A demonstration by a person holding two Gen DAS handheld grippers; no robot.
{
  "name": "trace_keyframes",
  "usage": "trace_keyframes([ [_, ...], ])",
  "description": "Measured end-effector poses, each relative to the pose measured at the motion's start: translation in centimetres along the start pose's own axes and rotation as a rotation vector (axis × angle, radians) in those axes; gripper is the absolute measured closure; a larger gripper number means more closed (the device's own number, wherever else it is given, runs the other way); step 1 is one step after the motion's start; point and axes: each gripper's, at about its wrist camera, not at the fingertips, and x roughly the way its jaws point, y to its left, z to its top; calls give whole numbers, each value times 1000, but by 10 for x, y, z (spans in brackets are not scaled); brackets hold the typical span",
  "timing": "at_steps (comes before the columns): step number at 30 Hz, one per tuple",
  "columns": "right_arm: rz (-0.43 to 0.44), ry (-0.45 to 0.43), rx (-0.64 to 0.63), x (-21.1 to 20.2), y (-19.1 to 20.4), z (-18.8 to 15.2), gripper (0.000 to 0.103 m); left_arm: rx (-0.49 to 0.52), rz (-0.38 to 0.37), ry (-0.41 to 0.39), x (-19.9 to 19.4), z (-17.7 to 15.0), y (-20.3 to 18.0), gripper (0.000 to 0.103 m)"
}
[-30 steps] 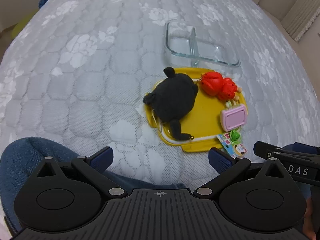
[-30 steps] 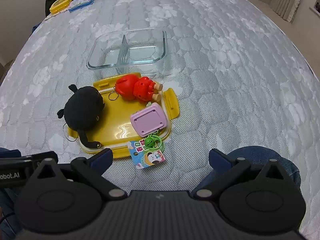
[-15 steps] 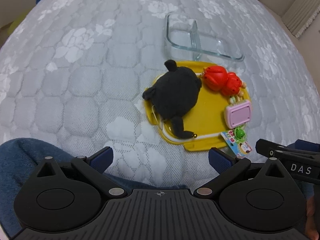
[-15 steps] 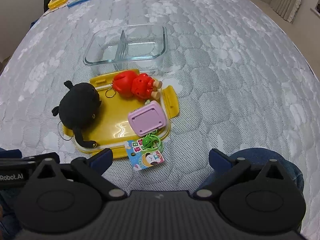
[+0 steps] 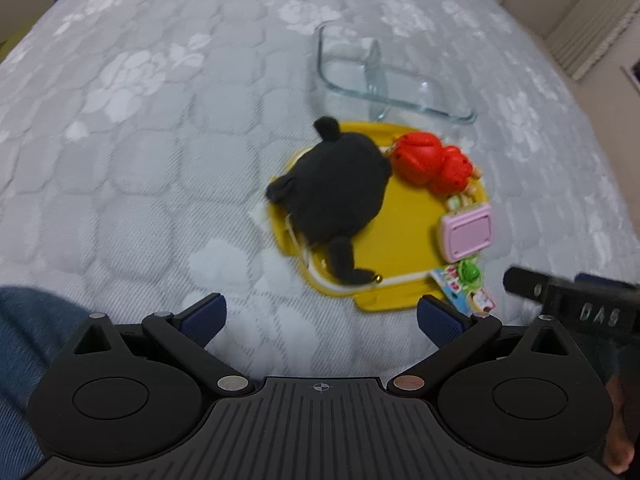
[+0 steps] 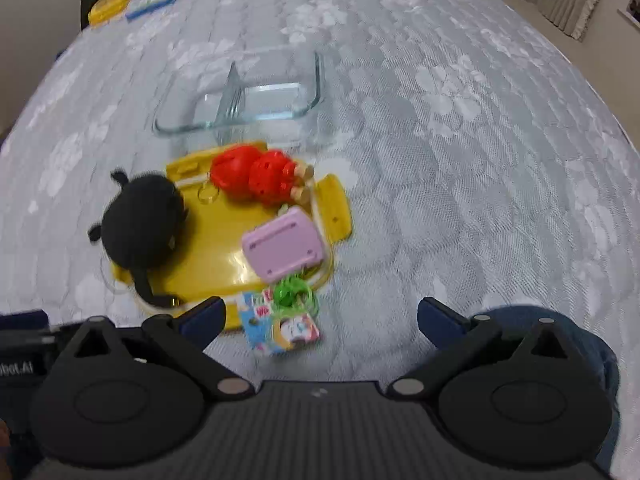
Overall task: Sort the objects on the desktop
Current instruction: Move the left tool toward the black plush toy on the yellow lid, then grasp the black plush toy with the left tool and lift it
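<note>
A yellow lid lies on the quilted surface. On it lie a black plush toy, a red doll keychain and a pink case. A green charm with a printed card lies at the lid's near edge. A clear divided glass container stands behind the lid. My left gripper is open and empty, short of the lid. My right gripper is open and empty, just above the card.
The grey flowered quilt covers the whole surface. Small yellow and blue items lie at the far left edge. Blue jeans show beside each gripper. The right gripper's body shows in the left wrist view.
Both grippers have moved forward toward the yellow lid, so the objects look closer. Both stay open and nothing has been picked up.
</note>
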Motion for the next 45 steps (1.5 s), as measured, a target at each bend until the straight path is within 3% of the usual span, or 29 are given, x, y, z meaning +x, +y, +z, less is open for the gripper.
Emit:
trace_keyframes([
  [7,85,-42,17,15,-9,4,0,46,14,4,22,15,4,0],
  [9,109,-54,22,19,-12,5,0,65,42,44,28,13,4,0],
  [13,157,-78,32,28,-17,7,2,56,-30,32,34,18,12,0],
  [18,217,-107,45,39,-24,10,3,67,2,49,53,25,13,0],
  [22,246,-111,142,40,-39,9,3,33,-30,57,63,30,17,0],
  [31,185,-110,123,47,-32,9,5,168,110,-43,66,39,-4,0],
  [37,201,-46,152,62,-34,11,5,150,93,-77,68,50,-2,0],
  [42,227,-13,193,71,-38,12,5,114,69,-55,76,58,-1,0],
  [43,232,-13,201,71,-39,12,5,114,63,-49,77,59,-1,1],
  [45,243,-11,217,71,-41,12,4,107,43,-33,79,61,-2,21],
])
